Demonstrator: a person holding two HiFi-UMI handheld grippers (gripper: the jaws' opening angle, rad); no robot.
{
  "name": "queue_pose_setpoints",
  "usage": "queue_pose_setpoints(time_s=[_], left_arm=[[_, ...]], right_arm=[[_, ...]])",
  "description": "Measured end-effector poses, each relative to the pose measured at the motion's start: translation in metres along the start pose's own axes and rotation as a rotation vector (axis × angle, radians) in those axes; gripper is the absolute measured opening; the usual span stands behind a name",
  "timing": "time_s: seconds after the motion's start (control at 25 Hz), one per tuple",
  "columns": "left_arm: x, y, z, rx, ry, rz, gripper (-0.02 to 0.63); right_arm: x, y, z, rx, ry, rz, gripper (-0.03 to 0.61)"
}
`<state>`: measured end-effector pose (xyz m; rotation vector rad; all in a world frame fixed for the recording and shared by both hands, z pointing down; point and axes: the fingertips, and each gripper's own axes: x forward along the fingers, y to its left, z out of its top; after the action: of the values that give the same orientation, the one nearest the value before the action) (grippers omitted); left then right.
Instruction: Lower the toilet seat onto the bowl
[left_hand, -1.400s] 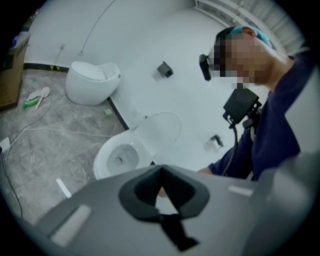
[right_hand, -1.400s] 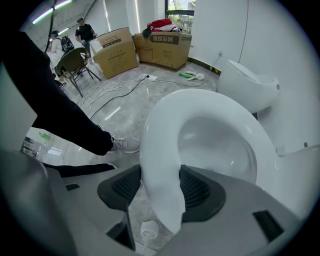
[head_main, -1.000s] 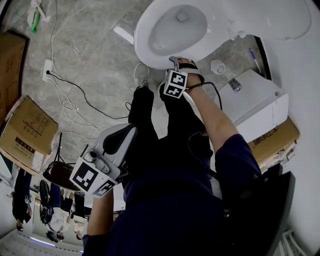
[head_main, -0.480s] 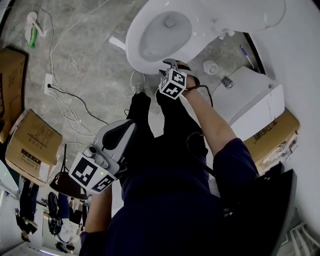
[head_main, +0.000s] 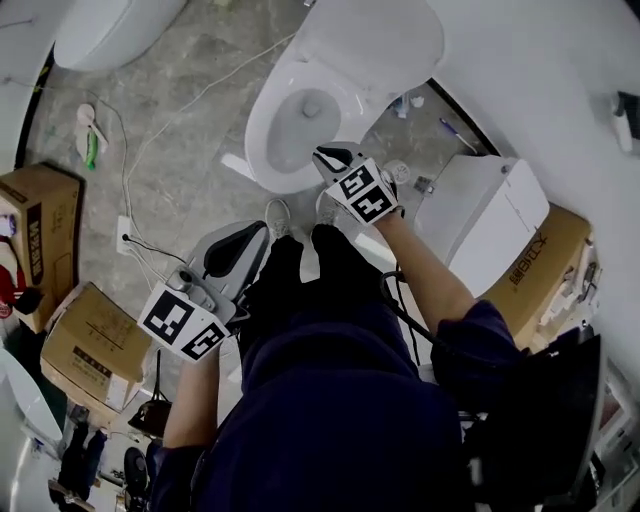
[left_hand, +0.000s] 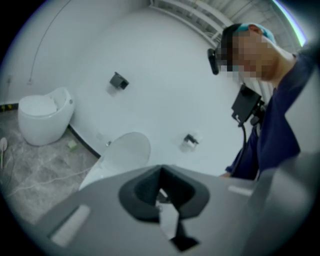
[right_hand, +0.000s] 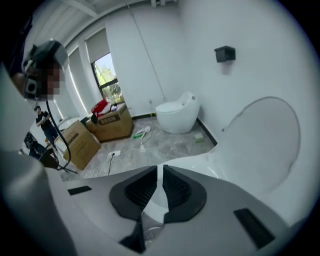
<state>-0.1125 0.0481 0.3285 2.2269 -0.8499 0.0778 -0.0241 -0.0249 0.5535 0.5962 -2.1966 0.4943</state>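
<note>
The white toilet stands at the top of the head view, its lid (head_main: 375, 45) raised against the wall. A white ring (head_main: 262, 140) lies flat round the bowl opening; I cannot tell seat from rim. My right gripper (head_main: 332, 157) hangs just off the bowl's near right edge. Its jaws are closing, with a thin slit left and nothing between them (right_hand: 159, 190). The right gripper view shows the upright lid (right_hand: 270, 140) at its right. My left gripper (head_main: 258, 238) is shut and empty, held back by the person's leg, far from the toilet (left_hand: 161, 192).
A second toilet (head_main: 115, 30) stands at the far left. Cardboard boxes (head_main: 35, 235) (head_main: 90, 345) and cables (head_main: 150, 245) lie on the floor to the left. A white cabinet (head_main: 480, 225) and another box (head_main: 545, 265) stand to the right of the bowl.
The right gripper has come off the bowl's front rim and its jaws have closed to a slit. The head view has pulled back, so the raised lid shows. The left gripper has stayed put.
</note>
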Motion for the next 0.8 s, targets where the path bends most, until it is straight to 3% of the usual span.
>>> queue_pose_setpoints(time_s=[0.44,0.8], left_arm=[[-0.004,-0.074,0.068,0.23,-0.067,-0.124,0.003],[-0.016,-0.121,0.092,0.338,-0.119,-0.196,0.002]], right_arm=[[-0.203,0.029,0.134,0.153,-0.46,-0.057,0.021],[-0.313,0.074,0.17,0.18,-0.706,-0.077,0.009]])
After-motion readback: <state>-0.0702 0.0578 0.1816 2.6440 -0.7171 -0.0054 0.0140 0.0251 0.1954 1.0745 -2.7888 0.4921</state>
